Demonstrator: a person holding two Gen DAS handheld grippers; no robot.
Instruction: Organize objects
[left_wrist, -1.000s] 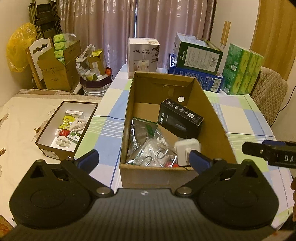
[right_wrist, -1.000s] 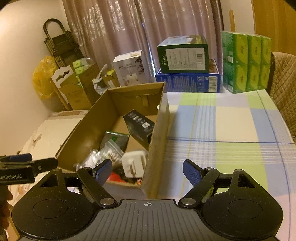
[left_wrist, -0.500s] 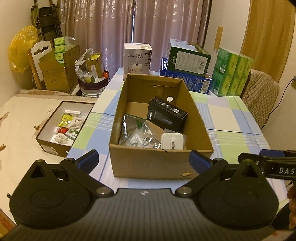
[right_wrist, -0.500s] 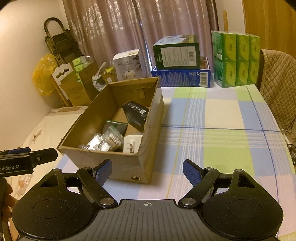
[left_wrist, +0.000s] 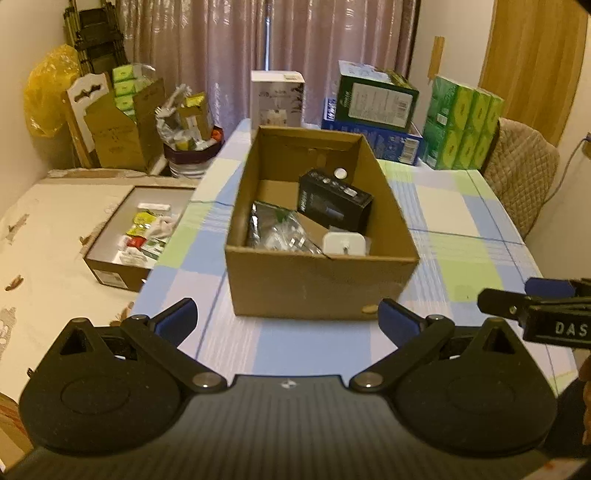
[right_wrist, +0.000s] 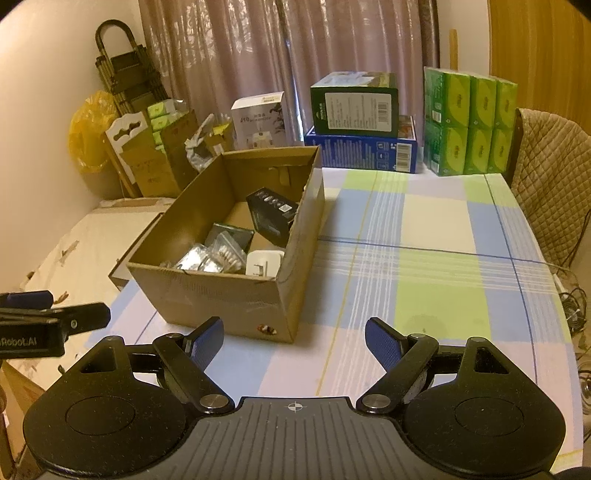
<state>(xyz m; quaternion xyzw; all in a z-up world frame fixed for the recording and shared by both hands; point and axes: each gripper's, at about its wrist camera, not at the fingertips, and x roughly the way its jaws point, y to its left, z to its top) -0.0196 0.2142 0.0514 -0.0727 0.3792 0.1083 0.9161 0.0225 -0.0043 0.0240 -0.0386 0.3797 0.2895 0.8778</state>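
An open cardboard box (left_wrist: 317, 288) (right_wrist: 221, 299) stands on the checked tablecloth (right_wrist: 424, 266). Inside lie a black carton (left_wrist: 334, 201) (right_wrist: 271, 214), a white charger plug (left_wrist: 344, 243) (right_wrist: 263, 263) and clear plastic packets (left_wrist: 280, 234) (right_wrist: 210, 258). My left gripper (left_wrist: 286, 319) is open and empty, held short of the box's near wall. My right gripper (right_wrist: 293, 341) is open and empty too, just right of the box's near corner. Each gripper shows at the edge of the other's view.
A shallow box of small packets (left_wrist: 136, 236) sits on the cream surface to the left. Along the table's far end stand a white carton (left_wrist: 277, 98), green and blue boxes (left_wrist: 373, 110) and green tissue packs (left_wrist: 461, 125). A padded chair (left_wrist: 524, 177) is at the right.
Both grippers have drawn back and up from the cardboard box, which now looks smaller and farther off. Both stay open and empty.
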